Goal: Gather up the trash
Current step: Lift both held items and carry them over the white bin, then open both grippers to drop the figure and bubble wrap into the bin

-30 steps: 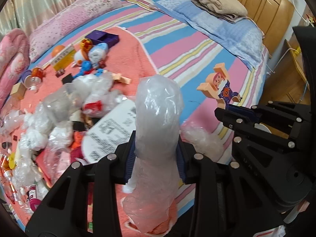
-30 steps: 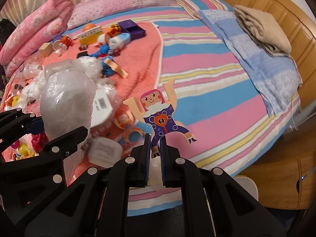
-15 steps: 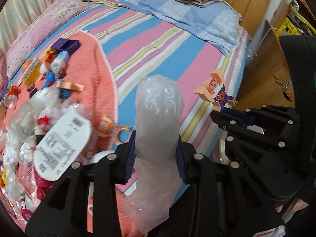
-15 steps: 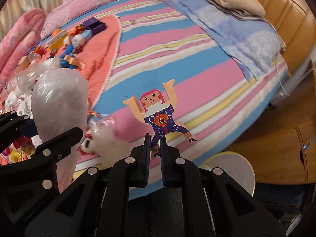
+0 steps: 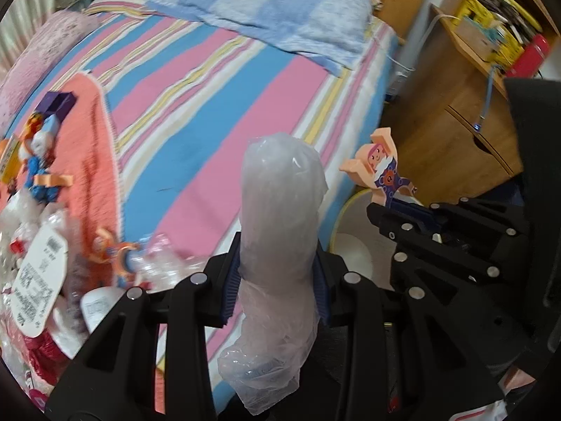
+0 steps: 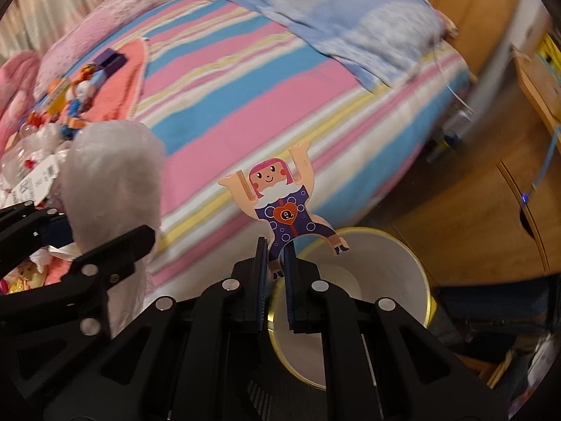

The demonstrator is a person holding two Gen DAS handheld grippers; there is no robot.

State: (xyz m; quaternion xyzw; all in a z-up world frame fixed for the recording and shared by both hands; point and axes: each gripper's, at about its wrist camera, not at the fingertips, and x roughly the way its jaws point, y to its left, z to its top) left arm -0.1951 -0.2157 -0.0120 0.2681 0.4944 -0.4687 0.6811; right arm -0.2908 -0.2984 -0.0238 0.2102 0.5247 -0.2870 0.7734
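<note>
Bedside floor | white bin (image 6: 392,273) interior bare | left tongs (image 5: 277,280) pinch plastic wrap (image 5: 280,189) | right tongs (image 6: 275,277) pinch cardboard figure (image 6: 280,203)

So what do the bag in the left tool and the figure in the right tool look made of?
Bag: thin clear plastic film, glossy and crinkled, with the blue pads showing faintly through. Figure: likely flat painted wood or board, matte, with a pale cut edge visible; hard to say which.
</note>
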